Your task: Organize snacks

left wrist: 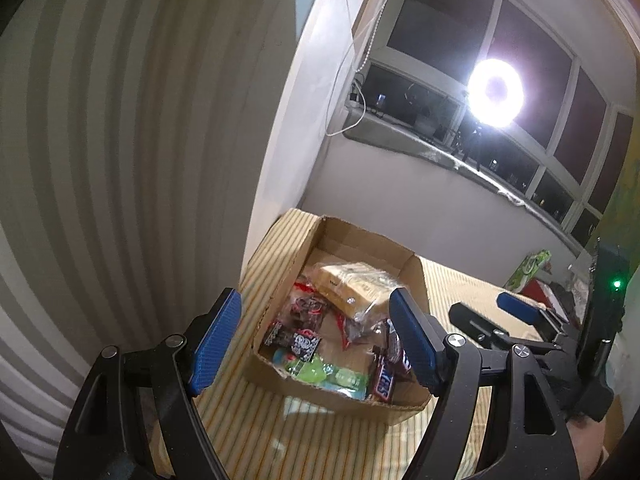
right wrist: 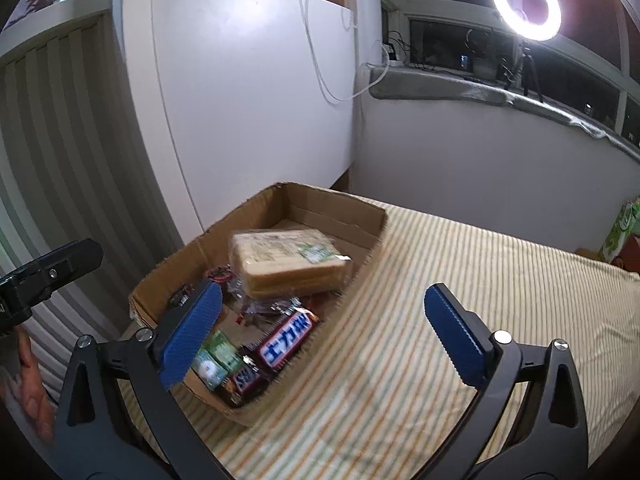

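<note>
Cardboard box point(right wrist: 372, 224) sitting on striped worktop point(right wrist: 460, 320), snacks inside. Wrapped sandwich bread point(right wrist: 286, 264) on top at far end, label unreadable. Snickers bar point(right wrist: 288, 338) at near right corner, white-on-blue Chinese lettering "士力架"; second bar point(left wrist: 385, 383) showing "KERS". Green packs point(right wrist: 218, 358) near front wall, print too small to read. Left claw point(left wrist: 316, 344) wide open, empty, held above box. Right claw point(right wrist: 320, 334) wide open, empty, straddling box's right wall.
</note>
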